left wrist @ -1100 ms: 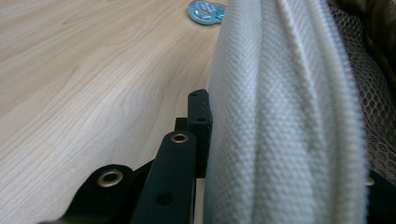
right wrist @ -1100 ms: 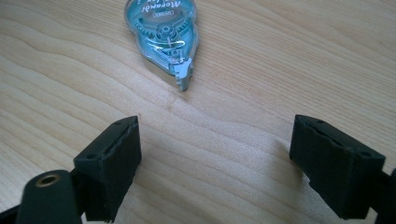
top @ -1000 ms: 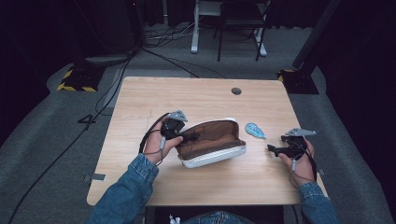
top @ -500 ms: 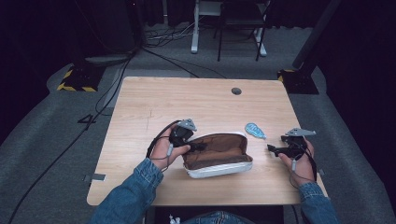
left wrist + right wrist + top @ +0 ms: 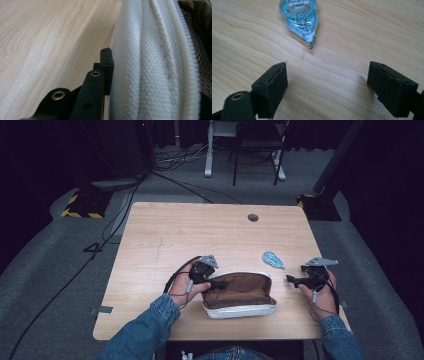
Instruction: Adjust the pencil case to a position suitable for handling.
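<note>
A white zip pouch (image 5: 240,309) with a brown lining lies open near the table's front edge. My left gripper (image 5: 220,284) is shut on its left end. In the left gripper view one black finger (image 5: 106,65) presses on the pouch's woven white wall (image 5: 150,62), with mesh lining at the far right. A blue correction tape roller (image 5: 273,259) lies on the wood to the right of the pouch. My right gripper (image 5: 291,280) rests open beside it. In the right gripper view the roller (image 5: 299,15) sits just beyond the wide-apart jaws (image 5: 327,85), apart from both.
The wooden table (image 5: 165,235) has a round cable hole (image 5: 253,217) at the back right. The pouch sits close to the front edge. Cables and a chair's legs are on the dark floor behind the table.
My left hand has pulled the pouch toward the front edge and slightly right, keeping hold of it. The right hand and the tape roller have stayed put.
</note>
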The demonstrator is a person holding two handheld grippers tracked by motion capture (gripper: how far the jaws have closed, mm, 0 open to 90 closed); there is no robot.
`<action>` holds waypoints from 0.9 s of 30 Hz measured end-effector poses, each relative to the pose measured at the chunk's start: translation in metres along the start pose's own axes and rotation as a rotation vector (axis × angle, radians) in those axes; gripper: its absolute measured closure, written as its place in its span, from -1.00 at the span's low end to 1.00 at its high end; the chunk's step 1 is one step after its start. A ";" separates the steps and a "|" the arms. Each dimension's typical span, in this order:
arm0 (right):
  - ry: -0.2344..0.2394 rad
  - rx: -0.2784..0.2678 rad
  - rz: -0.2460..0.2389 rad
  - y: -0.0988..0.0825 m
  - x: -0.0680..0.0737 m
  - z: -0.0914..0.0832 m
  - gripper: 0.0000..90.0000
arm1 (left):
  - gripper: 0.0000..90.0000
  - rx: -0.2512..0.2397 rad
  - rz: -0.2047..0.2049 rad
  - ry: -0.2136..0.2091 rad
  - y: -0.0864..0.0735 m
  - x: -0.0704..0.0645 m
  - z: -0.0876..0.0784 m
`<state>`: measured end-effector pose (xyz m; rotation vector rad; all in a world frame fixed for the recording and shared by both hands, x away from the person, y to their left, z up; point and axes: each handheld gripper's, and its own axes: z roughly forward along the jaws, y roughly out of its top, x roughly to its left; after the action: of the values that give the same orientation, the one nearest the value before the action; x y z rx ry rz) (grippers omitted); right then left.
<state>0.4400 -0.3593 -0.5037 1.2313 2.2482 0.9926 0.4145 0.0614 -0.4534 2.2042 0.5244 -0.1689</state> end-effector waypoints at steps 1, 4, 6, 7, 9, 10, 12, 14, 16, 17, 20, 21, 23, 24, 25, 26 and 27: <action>0.000 0.000 0.000 0.000 0.000 0.000 -0.63 | 0.85 -0.002 0.000 0.000 -0.001 0.000 0.002; 0.000 0.000 0.000 0.000 0.000 0.000 -0.63 | 0.85 0.012 -0.009 -0.007 -0.003 0.002 0.005; 0.000 -0.001 0.000 0.000 0.000 0.000 -0.63 | 0.84 0.013 -0.012 -0.009 -0.005 0.005 0.006; 0.000 -0.001 -0.001 0.000 0.000 0.000 -0.63 | 0.84 0.013 -0.019 -0.012 -0.007 0.006 0.006; 0.000 -0.001 -0.001 0.000 0.000 0.000 -0.63 | 0.83 0.024 -0.018 -0.004 -0.008 0.007 0.005; 0.000 -0.001 -0.001 0.000 0.000 0.000 -0.63 | 0.83 0.024 -0.018 -0.004 -0.008 0.007 0.005; 0.001 -0.001 -0.001 0.000 0.000 0.000 -0.63 | 0.83 0.018 -0.026 -0.005 -0.011 0.009 0.005; 0.001 -0.001 -0.001 0.000 0.000 0.000 -0.63 | 0.83 0.022 -0.032 -0.004 -0.013 0.009 0.005; 0.001 -0.001 -0.001 0.000 0.000 0.000 -0.63 | 0.82 0.026 -0.038 0.000 -0.015 0.010 0.004; 0.001 -0.001 -0.001 0.000 0.000 0.000 -0.63 | 0.82 0.026 -0.038 0.000 -0.015 0.010 0.004; 0.001 -0.001 -0.001 0.000 0.000 0.000 -0.63 | 0.80 0.043 -0.031 0.010 -0.017 0.010 0.004; 0.001 -0.001 -0.001 0.000 0.000 0.000 -0.63 | 0.80 0.052 -0.027 0.015 -0.018 0.011 0.004; 0.002 0.000 -0.001 0.000 0.000 0.000 -0.63 | 0.79 0.061 -0.031 0.011 -0.019 0.011 0.004; 0.001 -0.001 -0.001 0.000 0.000 0.000 -0.63 | 0.79 0.066 -0.033 0.012 -0.019 0.011 0.004; 0.001 -0.001 -0.001 0.000 0.000 0.000 -0.63 | 0.79 0.061 -0.036 0.009 -0.019 0.011 0.005; 0.001 -0.001 -0.001 0.000 0.000 0.000 -0.63 | 0.77 0.061 -0.036 0.007 -0.019 0.012 0.005; 0.001 -0.001 -0.001 0.000 0.000 0.000 -0.63 | 0.75 0.060 -0.035 0.006 -0.019 0.012 0.005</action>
<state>0.4399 -0.3592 -0.5037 1.2293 2.2489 0.9941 0.4171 0.0720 -0.4736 2.2552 0.5681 -0.1990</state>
